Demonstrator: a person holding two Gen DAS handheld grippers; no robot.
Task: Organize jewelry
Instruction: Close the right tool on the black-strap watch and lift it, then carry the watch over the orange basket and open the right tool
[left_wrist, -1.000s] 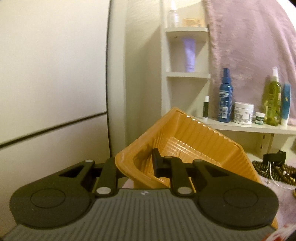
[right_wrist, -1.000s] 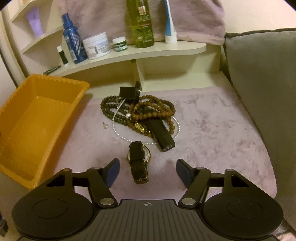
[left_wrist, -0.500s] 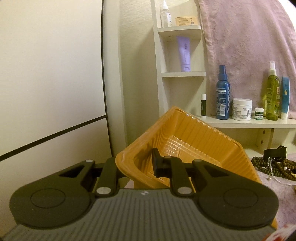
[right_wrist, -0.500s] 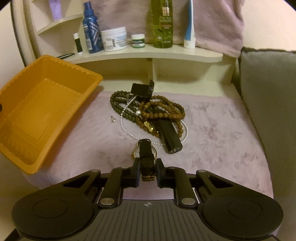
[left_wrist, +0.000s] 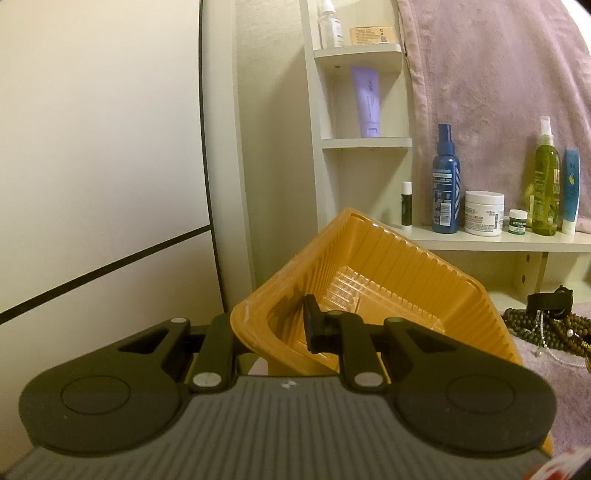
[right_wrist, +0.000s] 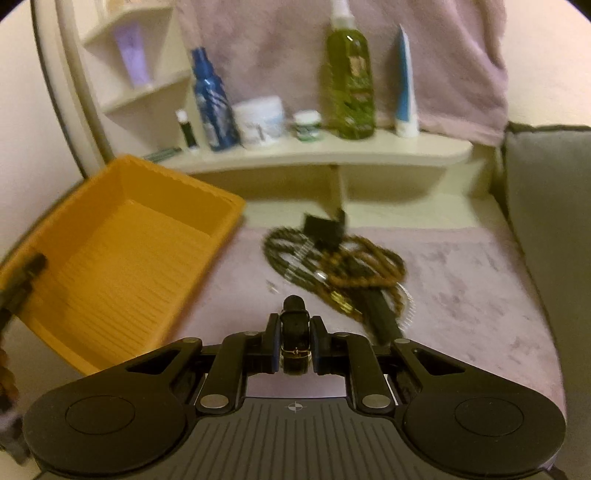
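Observation:
My left gripper (left_wrist: 275, 330) is shut on the near rim of an orange plastic tray (left_wrist: 388, 280) and holds it tilted up; the tray (right_wrist: 110, 258) also shows at the left in the right wrist view. My right gripper (right_wrist: 293, 341) is shut on a black-strapped watch (right_wrist: 294, 328) with a gold buckle and holds it above the pink plush mat (right_wrist: 461, 280). A tangle of bead necklaces (right_wrist: 332, 258), a pearl strand and other black-strapped pieces lies on the mat beyond it, right of the tray; it also shows in the left wrist view (left_wrist: 546, 325).
A cream shelf (right_wrist: 332, 155) behind the mat holds a blue spray bottle (right_wrist: 214, 107), a white jar (right_wrist: 260, 122), a green bottle (right_wrist: 351, 81) and tubes. A grey cushion (right_wrist: 550, 221) borders the mat on the right. A white wall panel (left_wrist: 99, 147) stands left.
My right gripper closed on the watch and lifted it off the mat, moving up and toward the tray. My left gripper kept its hold on the tilted tray.

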